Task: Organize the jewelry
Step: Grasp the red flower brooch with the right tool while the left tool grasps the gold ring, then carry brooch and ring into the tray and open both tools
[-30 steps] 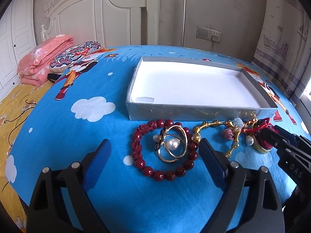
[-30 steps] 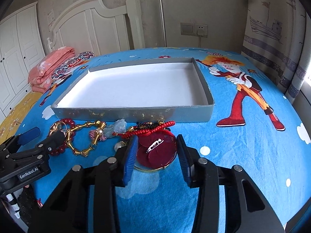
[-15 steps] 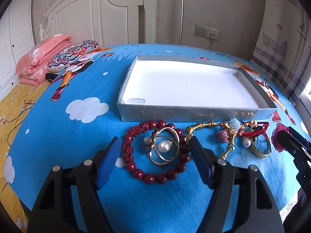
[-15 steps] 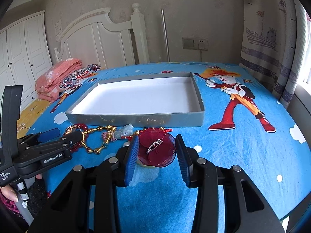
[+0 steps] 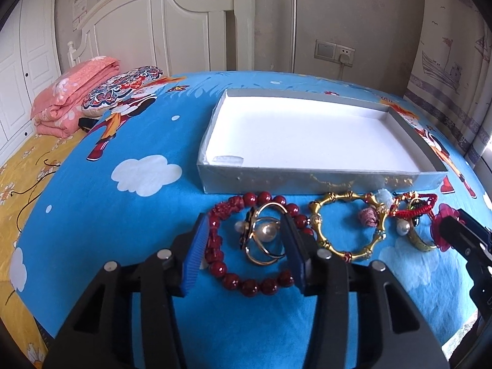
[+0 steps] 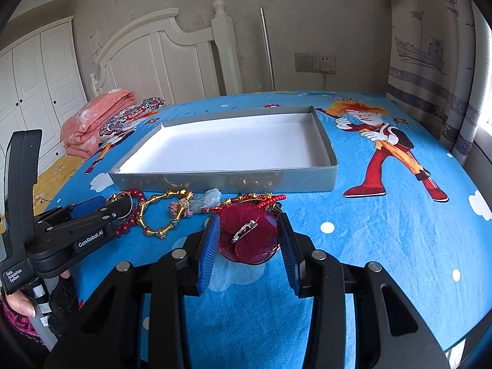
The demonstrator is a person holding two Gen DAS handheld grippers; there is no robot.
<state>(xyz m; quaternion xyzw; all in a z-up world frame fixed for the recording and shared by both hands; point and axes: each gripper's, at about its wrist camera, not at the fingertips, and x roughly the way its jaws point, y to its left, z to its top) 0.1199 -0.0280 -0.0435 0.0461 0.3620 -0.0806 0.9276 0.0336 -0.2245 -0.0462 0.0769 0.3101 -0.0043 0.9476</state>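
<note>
My left gripper [image 5: 244, 246] is closing over a gold ring ornament with a pearl [image 5: 264, 233], which lies inside a dark red bead bracelet [image 5: 252, 286]. Both are between the blue pads, and I see no firm press. My right gripper [image 6: 249, 243] is shut on a red flower brooch [image 6: 246, 240] with a silver clip, held just above the bedspread. A gold bamboo-link bracelet [image 5: 347, 224], a red cord bracelet [image 5: 415, 207] and a gold bangle [image 5: 421, 243] lie in a row in front of the grey box with a white inside [image 5: 307, 178].
The box [image 6: 230, 181] sits mid-bed on a blue cartoon bedspread [image 6: 384, 246]. Folded pink bedding [image 5: 70, 104] and a patterned pillow [image 5: 123, 89] lie far left by the white headboard. A hand [image 6: 18, 304] holds the left gripper's handle. The bed edge runs close on the right.
The left jaws have narrowed from wide open to closely flank the pearl ornament. The right gripper has lifted the red flower brooch off the pile and drawn it slightly right.
</note>
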